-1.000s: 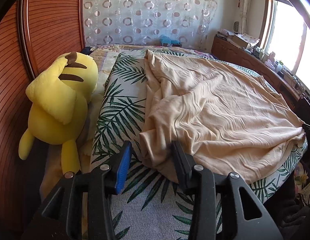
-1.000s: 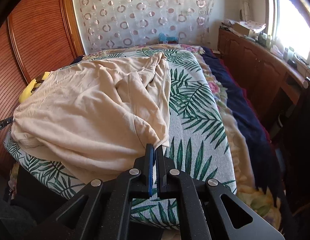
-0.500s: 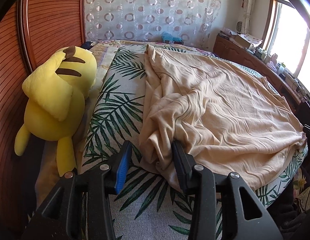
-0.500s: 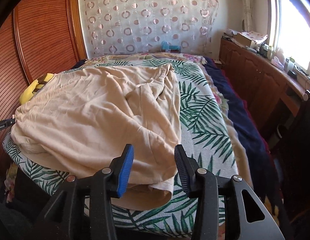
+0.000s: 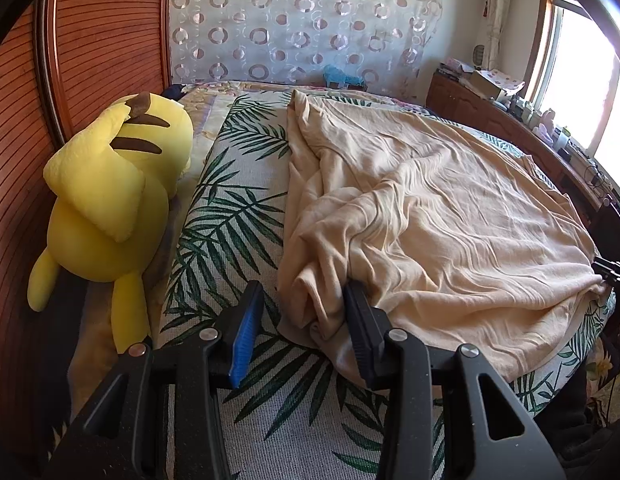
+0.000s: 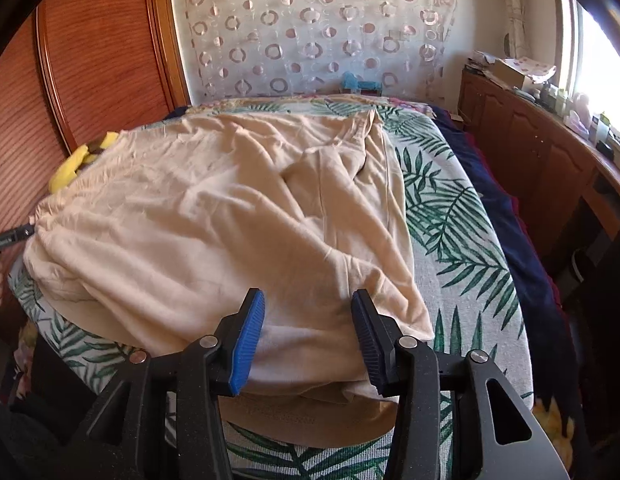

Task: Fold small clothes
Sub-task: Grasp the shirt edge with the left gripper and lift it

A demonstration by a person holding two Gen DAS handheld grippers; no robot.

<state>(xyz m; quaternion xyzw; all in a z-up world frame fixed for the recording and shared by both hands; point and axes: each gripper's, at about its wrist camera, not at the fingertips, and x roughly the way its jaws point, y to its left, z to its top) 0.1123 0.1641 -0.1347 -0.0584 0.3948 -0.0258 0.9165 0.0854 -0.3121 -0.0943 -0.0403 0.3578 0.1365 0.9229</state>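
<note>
A beige garment (image 5: 429,216) lies spread and wrinkled over a palm-leaf cloth on the bed; it also shows in the right wrist view (image 6: 230,220). My left gripper (image 5: 306,328) is open, and the bunched near-left corner of the garment lies between its fingers. My right gripper (image 6: 310,332) is open over the garment's near right edge, where a folded hem sticks out below. Each gripper's tip shows small at the far edge of the other's view.
A big yellow plush toy (image 5: 110,200) lies left of the cloth against a wooden slatted wall (image 5: 90,40). A wooden cabinet (image 6: 549,148) with clutter runs along the right under the window. A dark blue blanket (image 6: 505,220) borders the palm-leaf cloth (image 6: 449,208).
My right gripper was shut on the garment's corner a second ago; it has opened and let go, and the corner now lies flat. My left gripper stayed open and moved slightly forward.
</note>
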